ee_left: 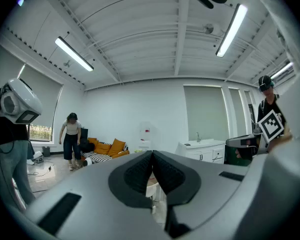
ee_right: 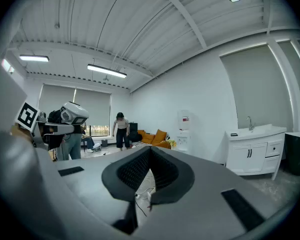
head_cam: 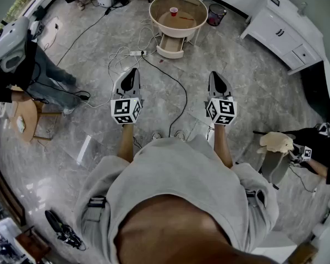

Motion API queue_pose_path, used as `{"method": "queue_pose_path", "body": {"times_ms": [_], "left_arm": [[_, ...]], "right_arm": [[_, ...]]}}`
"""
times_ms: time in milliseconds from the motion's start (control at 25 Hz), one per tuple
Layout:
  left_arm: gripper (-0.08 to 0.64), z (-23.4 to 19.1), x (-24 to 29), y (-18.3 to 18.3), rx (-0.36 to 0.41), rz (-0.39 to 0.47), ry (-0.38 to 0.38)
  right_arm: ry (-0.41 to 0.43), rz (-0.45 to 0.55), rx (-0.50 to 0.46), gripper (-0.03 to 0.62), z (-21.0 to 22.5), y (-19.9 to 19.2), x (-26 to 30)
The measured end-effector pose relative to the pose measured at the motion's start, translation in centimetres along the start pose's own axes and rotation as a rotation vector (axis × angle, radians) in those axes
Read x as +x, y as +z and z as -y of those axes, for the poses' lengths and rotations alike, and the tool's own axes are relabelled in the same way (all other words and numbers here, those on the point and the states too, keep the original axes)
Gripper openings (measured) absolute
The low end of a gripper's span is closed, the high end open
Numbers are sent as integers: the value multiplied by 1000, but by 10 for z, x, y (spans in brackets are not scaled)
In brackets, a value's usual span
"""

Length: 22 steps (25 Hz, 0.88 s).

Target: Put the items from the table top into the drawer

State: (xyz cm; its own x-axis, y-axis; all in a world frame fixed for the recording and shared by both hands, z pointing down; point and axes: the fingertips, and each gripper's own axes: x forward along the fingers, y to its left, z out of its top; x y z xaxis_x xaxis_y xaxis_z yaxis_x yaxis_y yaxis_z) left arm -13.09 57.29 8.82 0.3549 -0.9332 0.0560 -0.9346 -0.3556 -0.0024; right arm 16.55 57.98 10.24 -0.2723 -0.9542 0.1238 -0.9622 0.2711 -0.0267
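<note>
Red cup [head_cam: 174, 11] sits on the round surface [head_cam: 152, 12], well ahead; the drawer [head_cam: 170, 44] beneath stands open. Left tool [head_cam: 133, 73] and right tool [head_cam: 214, 76] are both pressed together, empty. The task seems barely started.

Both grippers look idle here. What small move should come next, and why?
Probably step toward the table: it stands well ahead across the floor, with its drawer open and a red cup on top. The left gripper and the right gripper are shut, empty and far from it.
</note>
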Motion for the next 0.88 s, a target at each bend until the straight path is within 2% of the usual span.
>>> {"method": "queue_pose_path", "body": {"times_ms": [360,880], "left_arm": [[15,13,4,-2,1,-4,1],[15,54,18,-10,-4,-31,3]], "right_arm": [[3,-5,-4,23,11,-4,-3],[22,9,-18,25,44,-4,-10]]}}
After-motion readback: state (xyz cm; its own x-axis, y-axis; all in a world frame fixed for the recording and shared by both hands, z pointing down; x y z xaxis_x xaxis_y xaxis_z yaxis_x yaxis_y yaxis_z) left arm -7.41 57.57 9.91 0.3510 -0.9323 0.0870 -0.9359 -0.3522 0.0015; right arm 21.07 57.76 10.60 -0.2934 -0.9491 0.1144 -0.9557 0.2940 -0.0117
